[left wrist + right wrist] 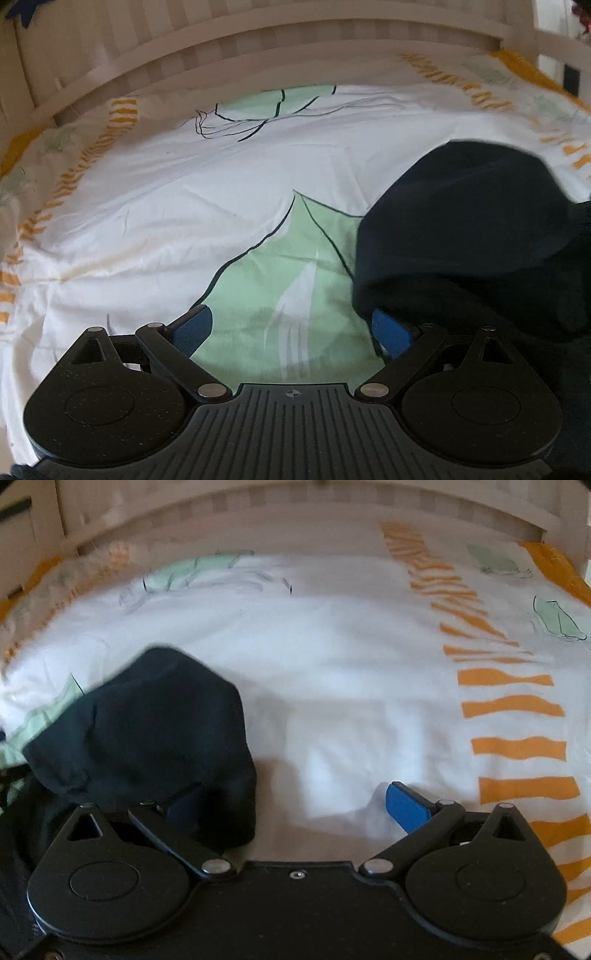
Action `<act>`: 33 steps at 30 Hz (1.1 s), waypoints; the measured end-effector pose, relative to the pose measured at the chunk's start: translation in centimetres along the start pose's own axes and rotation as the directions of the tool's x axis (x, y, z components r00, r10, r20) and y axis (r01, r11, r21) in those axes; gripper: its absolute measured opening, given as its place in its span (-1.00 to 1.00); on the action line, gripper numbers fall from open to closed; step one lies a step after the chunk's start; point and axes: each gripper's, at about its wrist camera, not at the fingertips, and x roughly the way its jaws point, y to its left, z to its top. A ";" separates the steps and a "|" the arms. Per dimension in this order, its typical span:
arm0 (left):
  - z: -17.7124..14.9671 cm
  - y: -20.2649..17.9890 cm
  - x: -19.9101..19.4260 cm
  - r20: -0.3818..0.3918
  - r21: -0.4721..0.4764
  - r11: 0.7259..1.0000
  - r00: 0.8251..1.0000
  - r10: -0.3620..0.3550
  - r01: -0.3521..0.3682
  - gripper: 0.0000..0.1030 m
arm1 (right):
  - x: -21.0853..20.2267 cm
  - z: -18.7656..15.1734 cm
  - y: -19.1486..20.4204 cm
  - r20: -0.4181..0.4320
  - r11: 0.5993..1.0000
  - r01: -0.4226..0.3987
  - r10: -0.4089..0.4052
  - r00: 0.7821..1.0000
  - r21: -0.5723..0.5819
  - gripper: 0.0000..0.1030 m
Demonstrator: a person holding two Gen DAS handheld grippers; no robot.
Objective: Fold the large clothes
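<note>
A dark navy garment (469, 229) lies bunched on the bed at the right of the left wrist view, draping over the right blue pad. My left gripper (291, 330) is open, jaws wide apart, with only bedsheet between them. In the right wrist view the same garment (147, 731) is heaped at the left and covers the left pad. My right gripper (291, 806) is open too, its right blue pad (406, 806) bare over white sheet. Neither gripper pinches cloth.
The bed cover (184, 206) is white with green leaf shapes and orange stripes (517, 709) along its sides. A pale slatted bed frame (258, 40) rises at the far end. White sheet (351, 646) stretches beyond the garment.
</note>
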 end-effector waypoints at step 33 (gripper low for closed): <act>0.7 -2.2 -1.9 0.022 -0.298 0.937 0.982 -0.185 0.183 0.99 | 0.1 5.5 8.0 0.143 0.967 -0.149 0.180 0.973 -0.207 -0.79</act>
